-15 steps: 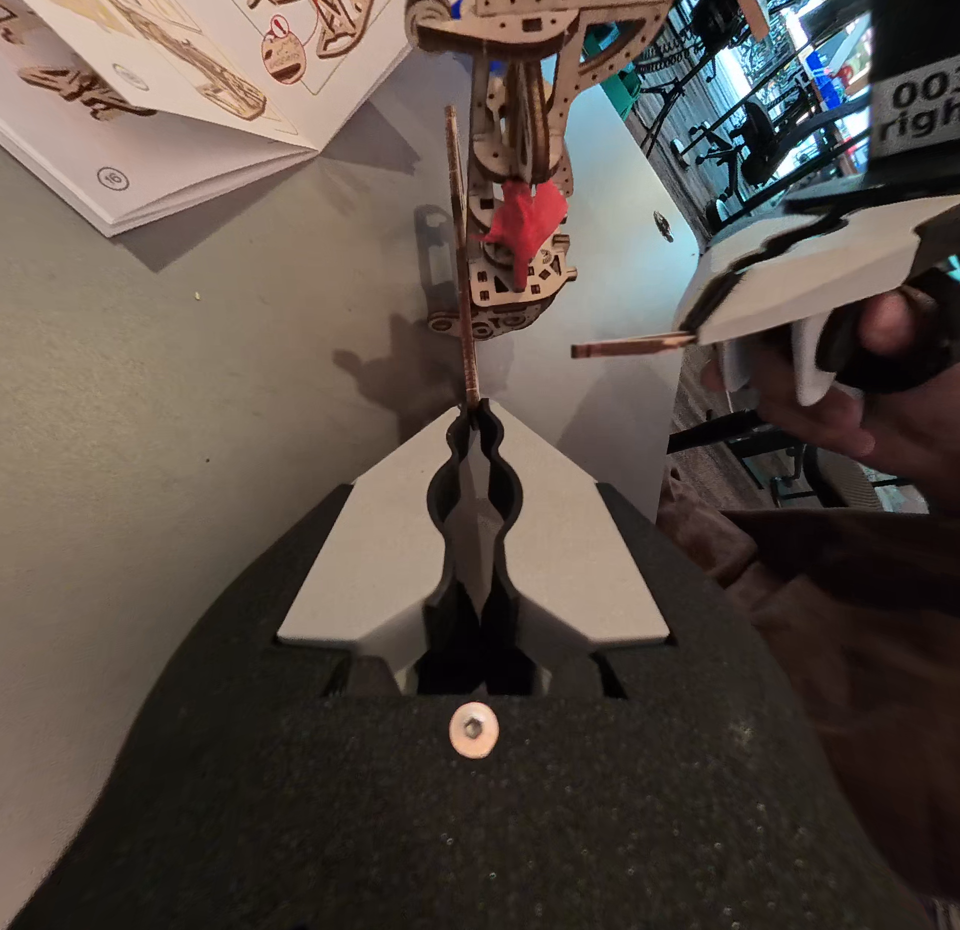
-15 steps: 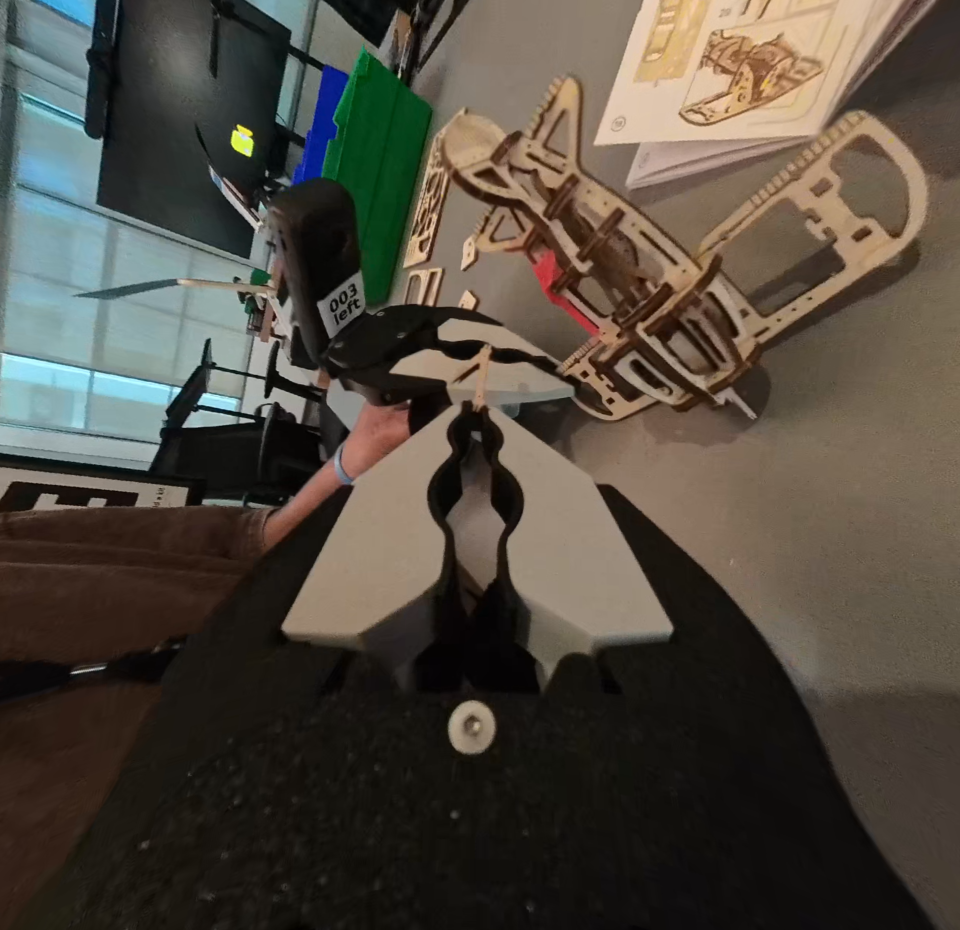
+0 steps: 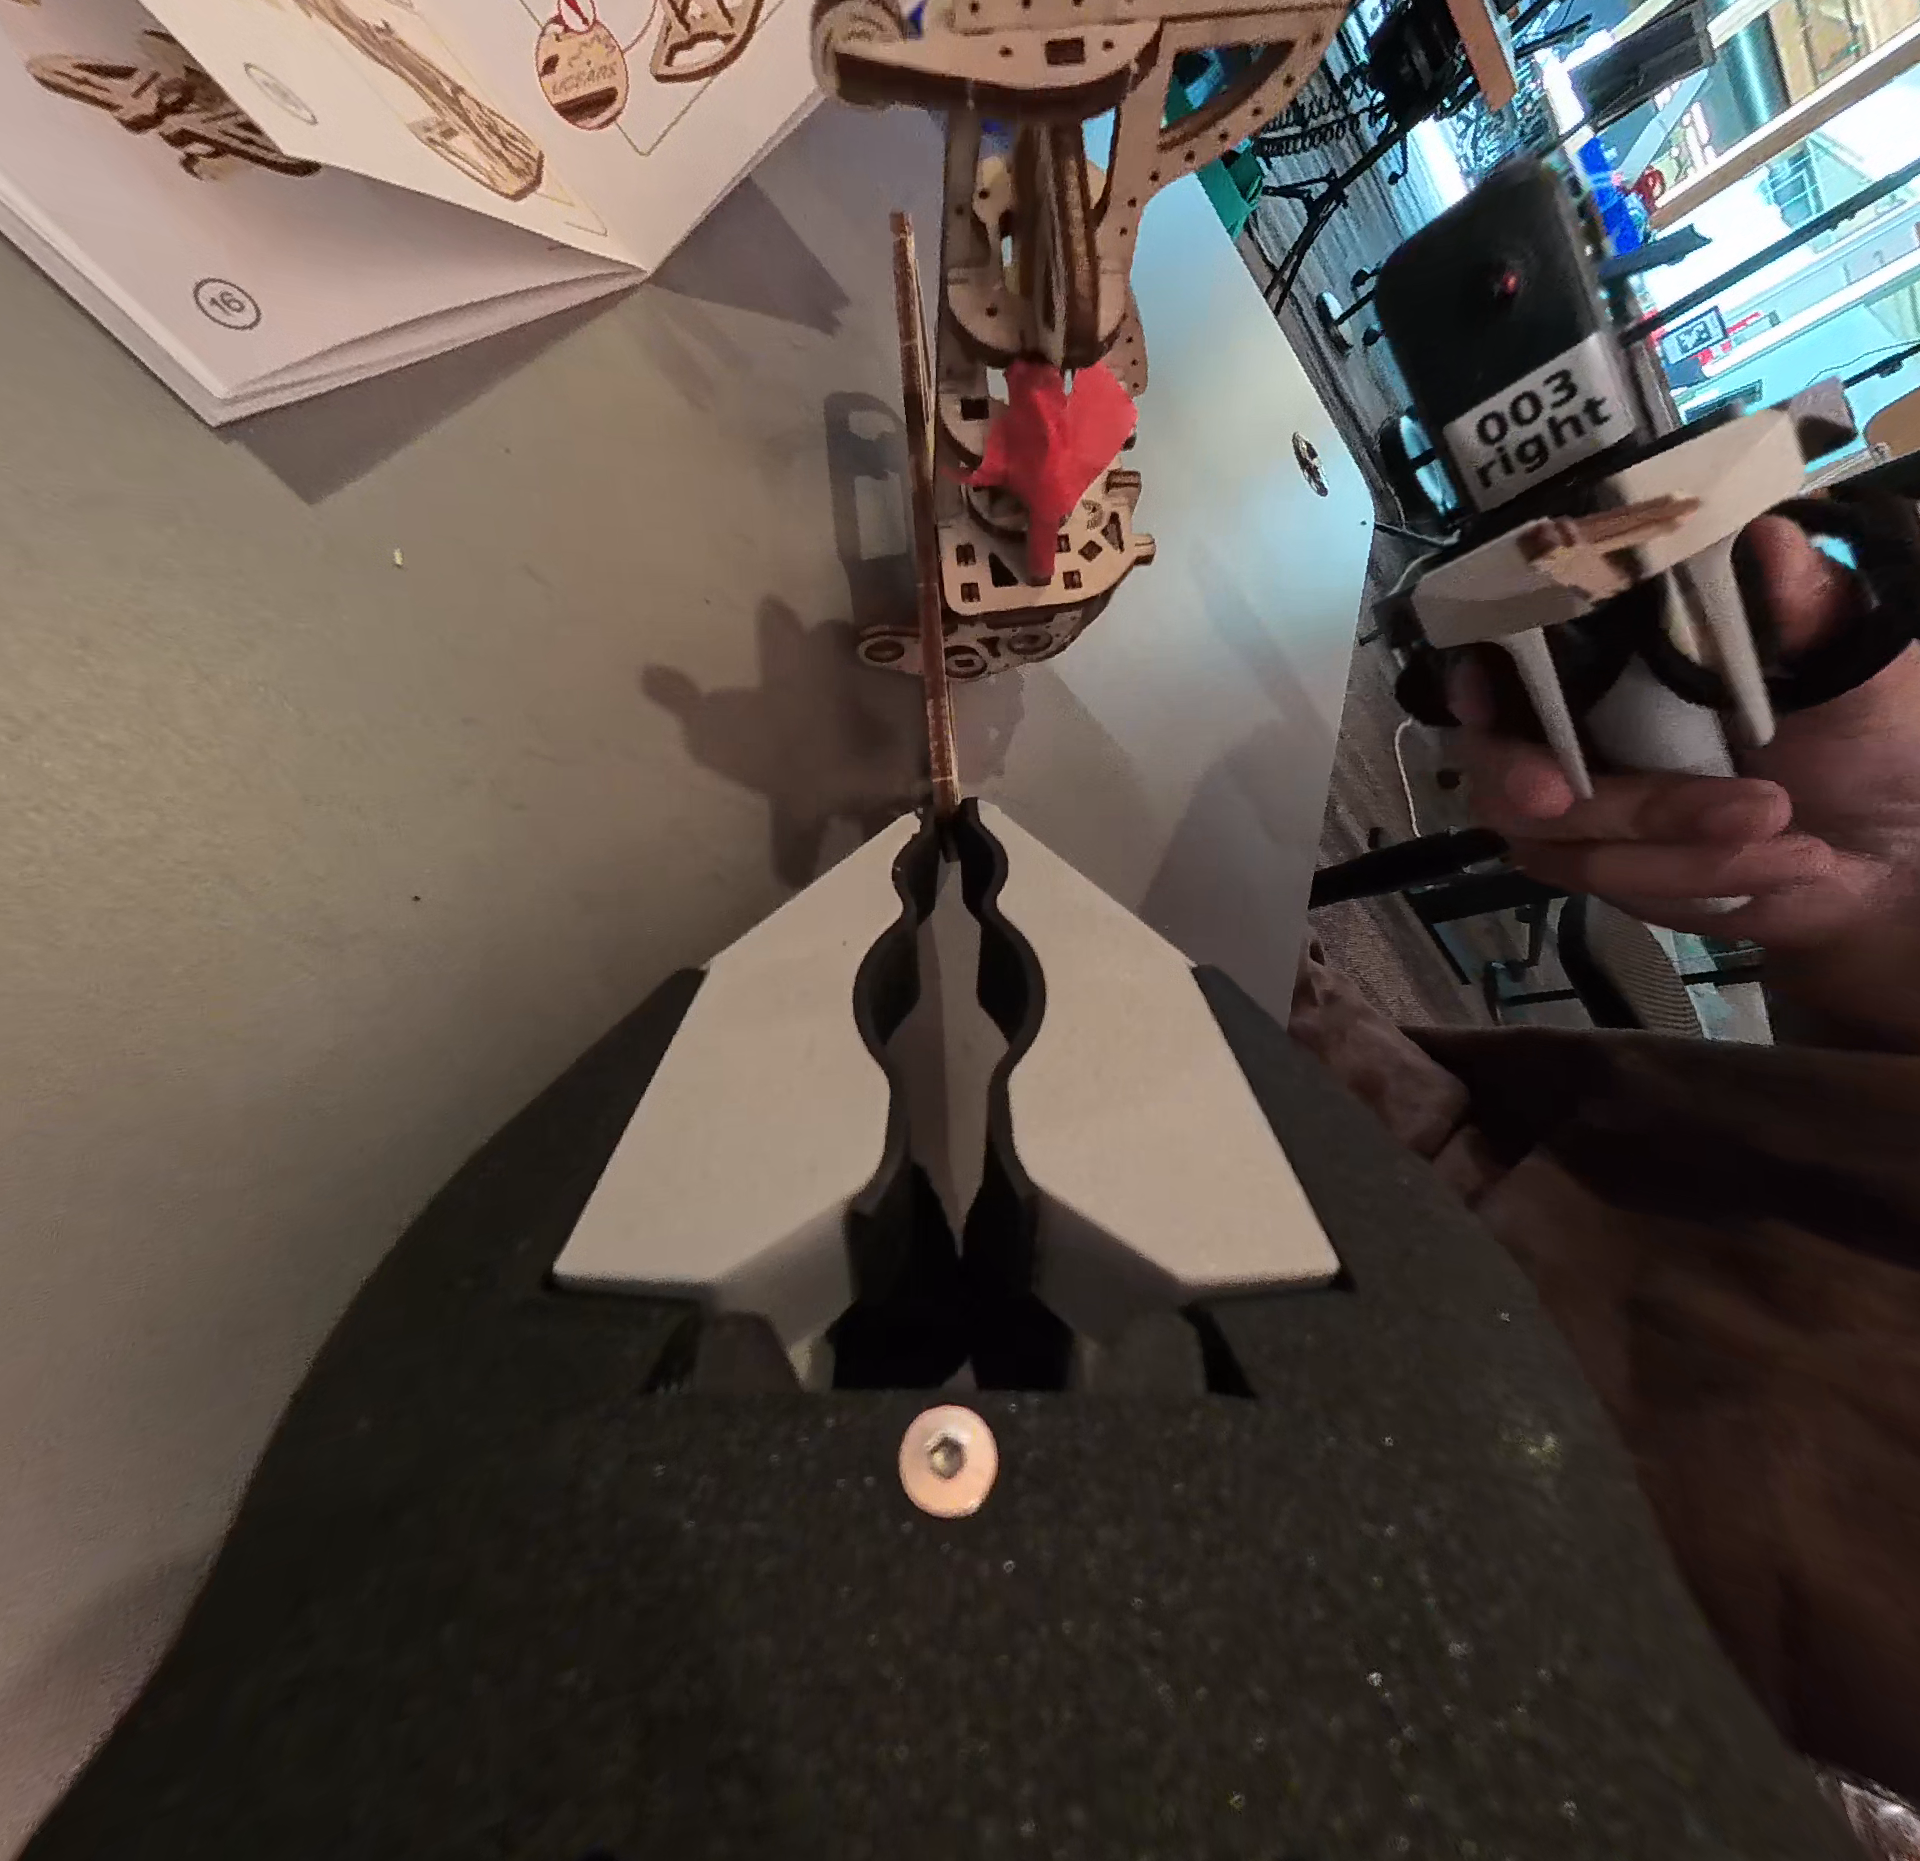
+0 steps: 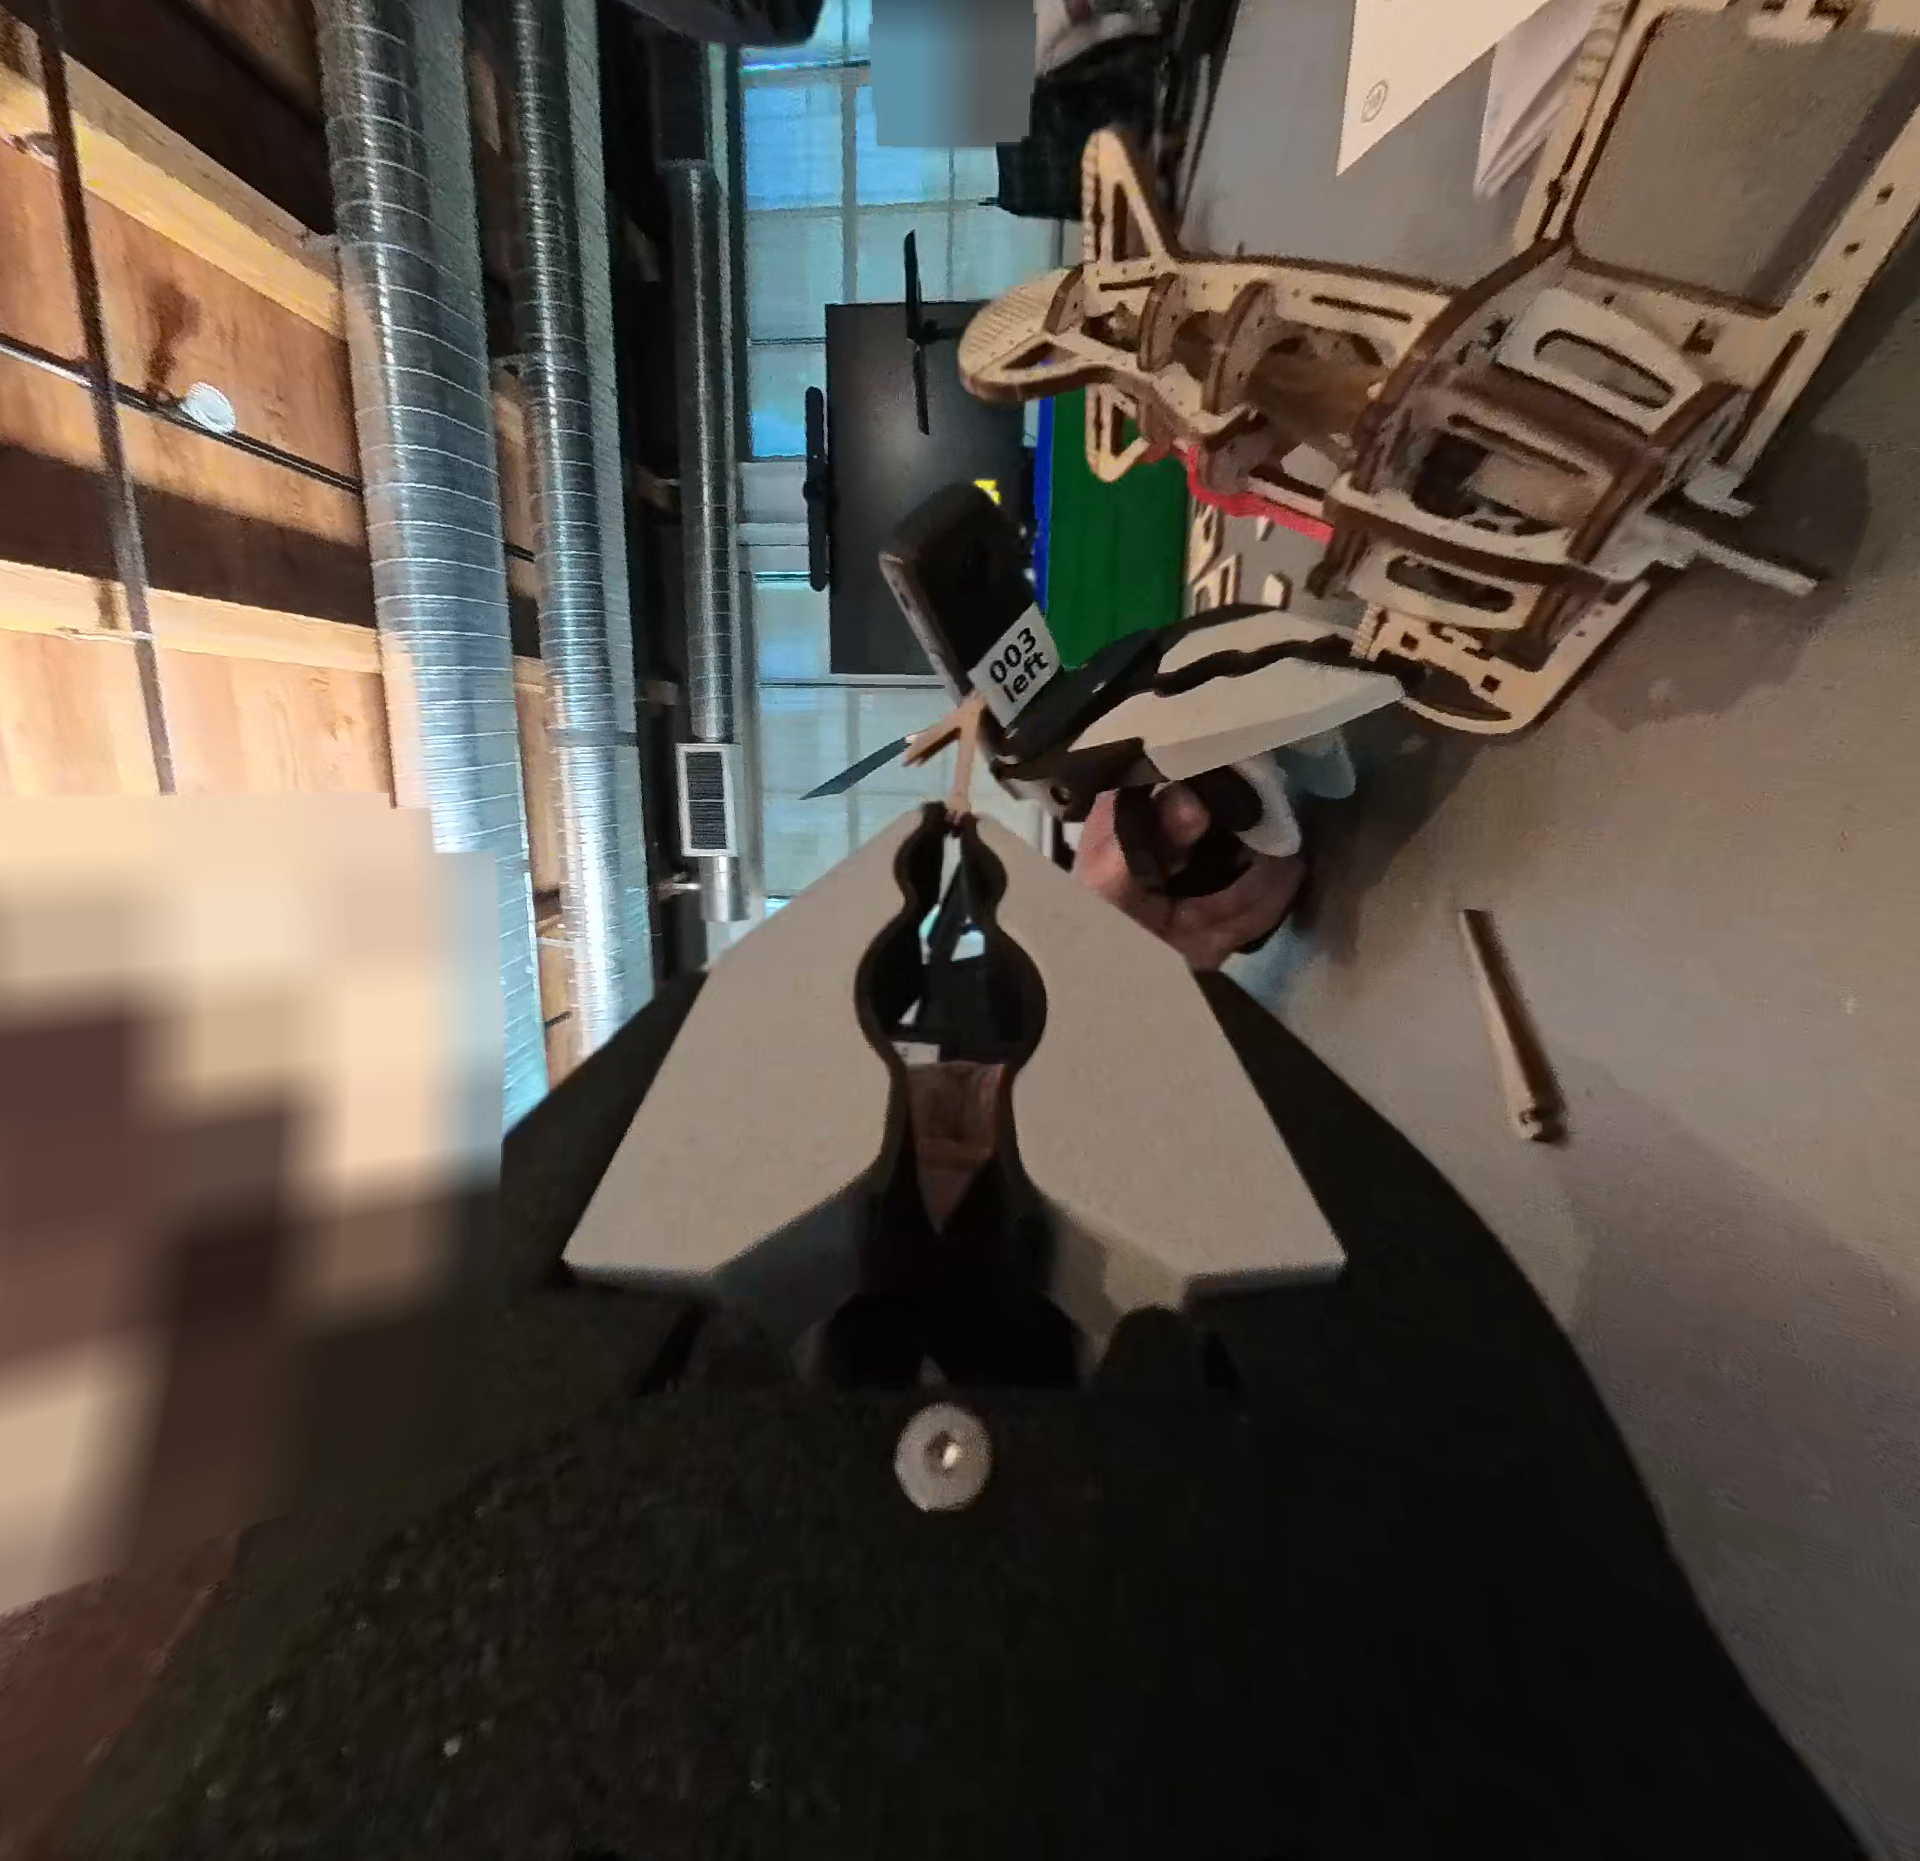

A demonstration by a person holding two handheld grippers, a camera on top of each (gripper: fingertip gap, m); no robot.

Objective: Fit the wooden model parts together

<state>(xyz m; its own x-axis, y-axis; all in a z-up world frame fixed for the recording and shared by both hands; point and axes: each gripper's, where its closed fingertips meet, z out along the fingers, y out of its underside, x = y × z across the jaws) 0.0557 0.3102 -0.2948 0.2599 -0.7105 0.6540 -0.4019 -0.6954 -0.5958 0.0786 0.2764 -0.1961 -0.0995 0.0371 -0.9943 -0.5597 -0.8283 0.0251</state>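
My left gripper (image 3: 945,824) is shut on a thin wooden plate (image 3: 923,523), seen edge-on. The plate stands right beside the partly built wooden model (image 3: 1039,284) with a red piece (image 3: 1055,450); I cannot tell if they are joined. My right gripper (image 4: 956,824) is shut on a small light wooden piece (image 4: 964,762) and is held up off the table, apart from the model (image 4: 1455,409). The right gripper (image 3: 1538,564) and its piece (image 3: 1605,538) also show at the right of the left wrist view. The left gripper (image 4: 1371,668) sits at the model's lower edge.
An open instruction booklet (image 3: 343,149) lies at the back left of the grey table (image 3: 312,876). A loose wooden strip (image 4: 1507,1022) lies on the table near the model. A green board (image 4: 1112,533) stands behind. The table's edge (image 3: 1340,668) runs along the right.
My right gripper has pulled back and turned with its small piece, away from the left gripper's plate; its view now swings toward the room. The left gripper and plate have stayed put.
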